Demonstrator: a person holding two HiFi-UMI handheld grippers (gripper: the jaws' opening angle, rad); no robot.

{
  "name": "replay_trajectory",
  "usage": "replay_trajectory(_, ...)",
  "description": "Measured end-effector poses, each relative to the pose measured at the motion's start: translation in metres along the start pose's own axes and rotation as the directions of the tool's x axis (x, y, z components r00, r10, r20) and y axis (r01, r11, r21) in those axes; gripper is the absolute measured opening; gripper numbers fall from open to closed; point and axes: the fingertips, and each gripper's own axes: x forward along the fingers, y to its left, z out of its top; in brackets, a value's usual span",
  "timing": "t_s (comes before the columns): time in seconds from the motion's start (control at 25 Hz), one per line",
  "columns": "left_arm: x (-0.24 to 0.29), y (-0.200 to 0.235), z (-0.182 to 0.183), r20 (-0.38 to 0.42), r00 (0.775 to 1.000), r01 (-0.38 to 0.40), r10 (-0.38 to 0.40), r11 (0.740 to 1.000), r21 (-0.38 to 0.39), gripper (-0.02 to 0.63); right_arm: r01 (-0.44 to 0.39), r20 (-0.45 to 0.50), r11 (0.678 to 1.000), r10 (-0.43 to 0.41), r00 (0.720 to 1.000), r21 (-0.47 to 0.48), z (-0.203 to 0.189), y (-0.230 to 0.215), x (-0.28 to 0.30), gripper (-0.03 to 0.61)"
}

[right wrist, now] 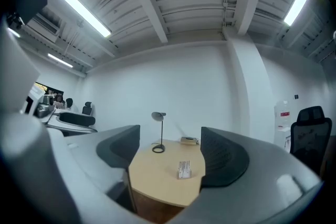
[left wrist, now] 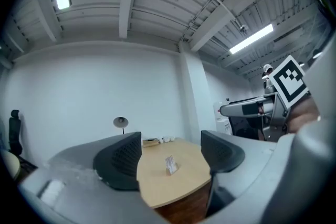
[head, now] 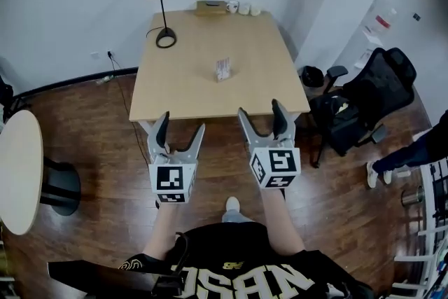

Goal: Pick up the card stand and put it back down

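Black top: the wearer's, with pale lettering, at the bottom edge of the head view
Left claw: held in the air over the floor, short of the worktop's near edge; jaws stand apart with nothing between the pads, and its own view shows only the distant worktop through the gap
Right claw: just beside the left claw and about level with it, also short of the near edge; jaws apart and empty, framing the same worktop from afar
Floor: dark wood boards under both claws
Round table: pale top on a dark pedestal, at the left edge
Bystander's leg: dark trouser and pale shoe at the right edge
Office chair: black, near the worktop's right front corner
Worktop: light wood, rectangular, its far edge close to the white wall
Card stand: upright near the middle of the worktop, holding pale cards, well apart from both claws
Desk lamp: round dark base on the far left corner, grey shade above
Brown item: at the far edge, perhaps a small box; too small to be sure
Cups: white, in a row just right of the brown item
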Motion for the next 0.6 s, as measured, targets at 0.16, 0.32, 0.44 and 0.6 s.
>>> replay_trajectory(0.16,0.036,0.011,0.01,0.002,0.998,-0.07,0.07,0.998,0.006,0.359,-0.049,0.02,0.999,0.049,0.999,-0.002,0.002,-0.024,0.036,0.36)
replay_trajectory(0.32,0.073,-0.006,0.007,-0.014,0.997,-0.071,0.071,0.997,0.003,0.359,-0.088,-0.009,0.996,0.088,0.996,0.022,-0.013,-0.052,0.06,0.36)
replay_trajectory(0.44,0.095,-0.011,0.009,-0.02,0.996,-0.085,0.085,0.996,0.023,0.359,-0.117,-0.015,0.993,0.117,0.993,0.011,-0.013,-0.072,0.072,0.36)
replay_trajectory(0.6,0.113,-0.011,0.014,-0.025,0.992,-0.125,0.125,0.992,0.02,0.359,-0.133,-0.01,0.991,0.134,0.991,0.027,-0.016,-0.095,0.086,0.36)
